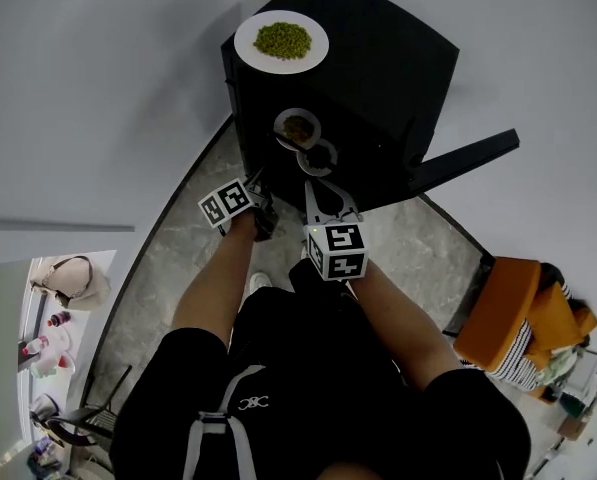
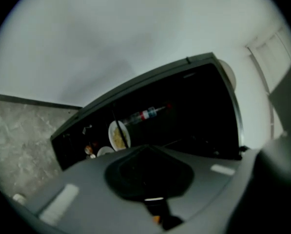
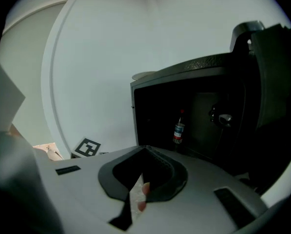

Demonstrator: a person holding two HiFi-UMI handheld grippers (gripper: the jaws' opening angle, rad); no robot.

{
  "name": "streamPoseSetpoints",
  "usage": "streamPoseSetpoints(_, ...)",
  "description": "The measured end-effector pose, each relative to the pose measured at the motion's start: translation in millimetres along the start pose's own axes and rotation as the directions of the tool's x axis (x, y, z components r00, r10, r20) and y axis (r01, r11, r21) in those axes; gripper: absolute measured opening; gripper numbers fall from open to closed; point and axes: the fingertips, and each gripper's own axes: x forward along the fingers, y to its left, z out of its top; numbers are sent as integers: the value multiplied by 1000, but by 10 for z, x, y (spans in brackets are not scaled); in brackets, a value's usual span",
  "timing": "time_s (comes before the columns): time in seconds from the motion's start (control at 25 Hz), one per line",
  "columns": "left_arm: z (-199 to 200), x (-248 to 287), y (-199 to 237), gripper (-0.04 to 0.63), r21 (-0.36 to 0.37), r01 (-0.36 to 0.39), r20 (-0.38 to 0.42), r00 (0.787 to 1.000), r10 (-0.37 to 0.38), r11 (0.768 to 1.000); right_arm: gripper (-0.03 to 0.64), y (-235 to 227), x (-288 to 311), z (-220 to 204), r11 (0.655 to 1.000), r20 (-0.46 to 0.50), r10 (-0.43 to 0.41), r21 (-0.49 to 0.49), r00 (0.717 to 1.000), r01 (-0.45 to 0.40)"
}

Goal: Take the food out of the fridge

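A black mini fridge [image 1: 378, 78] stands with its door [image 1: 463, 160] swung open to the right. On its top lies a white plate of green food [image 1: 281, 41]. A bowl of dark food [image 1: 298, 128] shows inside, just ahead of both grippers. My left gripper [image 1: 258, 182] is shut and empty in front of the opening. In the left gripper view the fridge looks tilted and holds a plate of yellow food [image 2: 118, 135] and a bottle [image 2: 145, 115]. My right gripper [image 1: 314, 192] is shut and empty too, facing the bottle [image 3: 179, 128] inside.
The fridge sits against a white wall [image 1: 98, 88] on a grey stone floor [image 1: 178, 258]. An orange chair [image 1: 508, 313] with clothes on it is at the right. The open door [image 3: 277, 96] fills the right edge of the right gripper view.
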Motion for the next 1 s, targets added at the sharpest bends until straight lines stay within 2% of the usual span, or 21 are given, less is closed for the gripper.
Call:
streamPoseSetpoints(0.16, -58, 355, 425, 2, -75, -44, 21, 999, 45, 996, -9, -30, 208, -155, 999, -32, 36, -18, 999, -37)
streamPoseSetpoints(0.24, -111, 511, 589, 5, -133, -31, 28, 999, 35, 991, -9, -54, 304, -270, 998, -52, 47, -29, 998, -49)
streamPoseSetpoints(0.28, -135, 600, 646, 45, -160, -15, 28, 999, 20, 987, -11, -78, 359, -322, 998, -63, 50, -31, 997, -52)
streamPoseSetpoints(0.36, -201, 770, 749, 65, -195, 4, 16, 1000, -1, 981, -9, -134, 464, -417, 998, -83, 56, -21, 995, -58)
streamPoseSetpoints(0.52, -296, 1008, 994, 91, -209, -21, -2, 1000, 21, 978, -11, -209, 618, -545, 998, -107, 58, 9, 993, -57)
streamPoseSetpoints(0.64, -278, 1130, 1128, 103, -222, -31, 31, 999, 39, 974, -9, -243, 685, -600, 998, -110, 54, 13, 992, -53)
streamPoseSetpoints(0.88, -287, 1334, 1240, 110, -310, 32, 74, 997, -9, 950, -11, -282, 730, -817, 998, -139, 53, -7, 989, -54)
streamPoseSetpoints(1.0, -222, 1452, 1268, 109, -322, 61, 88, 996, -34, 945, -9, -322, 740, -909, 998, -155, 50, -25, 987, -54)
